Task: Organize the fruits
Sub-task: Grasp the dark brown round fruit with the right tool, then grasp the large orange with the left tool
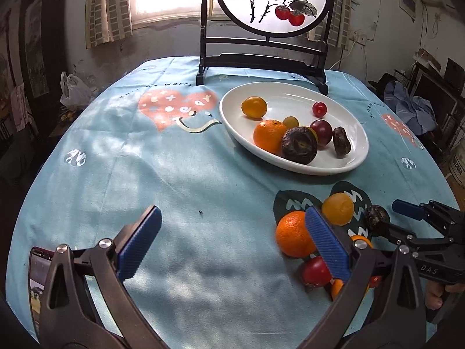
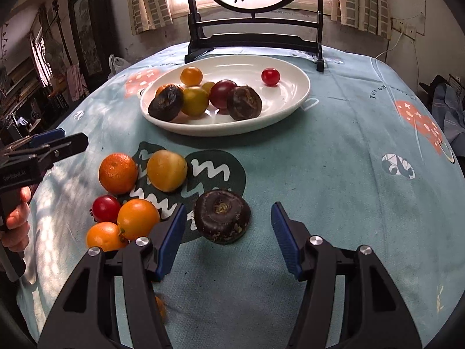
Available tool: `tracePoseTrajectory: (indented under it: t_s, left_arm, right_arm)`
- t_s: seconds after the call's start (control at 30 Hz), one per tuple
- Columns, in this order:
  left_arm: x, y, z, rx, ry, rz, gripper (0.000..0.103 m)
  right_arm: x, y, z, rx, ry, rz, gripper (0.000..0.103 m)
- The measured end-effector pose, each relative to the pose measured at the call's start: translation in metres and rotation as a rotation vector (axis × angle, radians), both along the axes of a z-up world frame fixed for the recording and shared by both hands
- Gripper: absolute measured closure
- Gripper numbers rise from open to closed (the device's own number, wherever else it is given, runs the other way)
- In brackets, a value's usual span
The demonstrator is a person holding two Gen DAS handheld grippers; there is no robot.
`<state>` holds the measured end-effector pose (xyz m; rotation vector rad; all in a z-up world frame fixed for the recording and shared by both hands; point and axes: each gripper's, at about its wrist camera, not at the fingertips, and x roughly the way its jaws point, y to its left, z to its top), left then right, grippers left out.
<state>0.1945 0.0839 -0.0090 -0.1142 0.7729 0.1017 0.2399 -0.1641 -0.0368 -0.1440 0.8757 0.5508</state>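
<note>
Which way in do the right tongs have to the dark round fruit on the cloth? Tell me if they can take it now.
Probably yes. The right tongs are open, and the dark round fruit lies on the tablecloth between their fingers, just ahead. Nothing sits between them; the yellow fruit and the other loose fruit lie off to the left.

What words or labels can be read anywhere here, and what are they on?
"DAS": on the right hand-held gripper body.
Pale lettering on the left hand-held gripper body: too blurred.
Dark print on the tablecloth: only fragments, unreadable.
Brush characters on the round screen: cut off.
</note>
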Motion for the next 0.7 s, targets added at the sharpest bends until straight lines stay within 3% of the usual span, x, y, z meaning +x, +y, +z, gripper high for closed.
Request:
tracePoseTrajectory:
  t_s: [0.2,0.53,0.7]
  left_arm:
    - [-0.001,0.001,0.001,-0.002,-0.003,0.007,0.002]
    - [0.0,0.001,-0.001,-0.001,0.004,0.006,0.002]
    - [0.001,0.0,-0.004,-0.076,0.021,-0.044,0.002]
  right_arm:
    - [0.001,0.005,-0.007,-0.036,0.002,0.012,0.045]
    - [0.001,0.012,-0.011,-0.054,-0.001,0.038,0.06]
    - [0.004,0.002,-0.007,-0.003,0.011,-0.001,0.06]
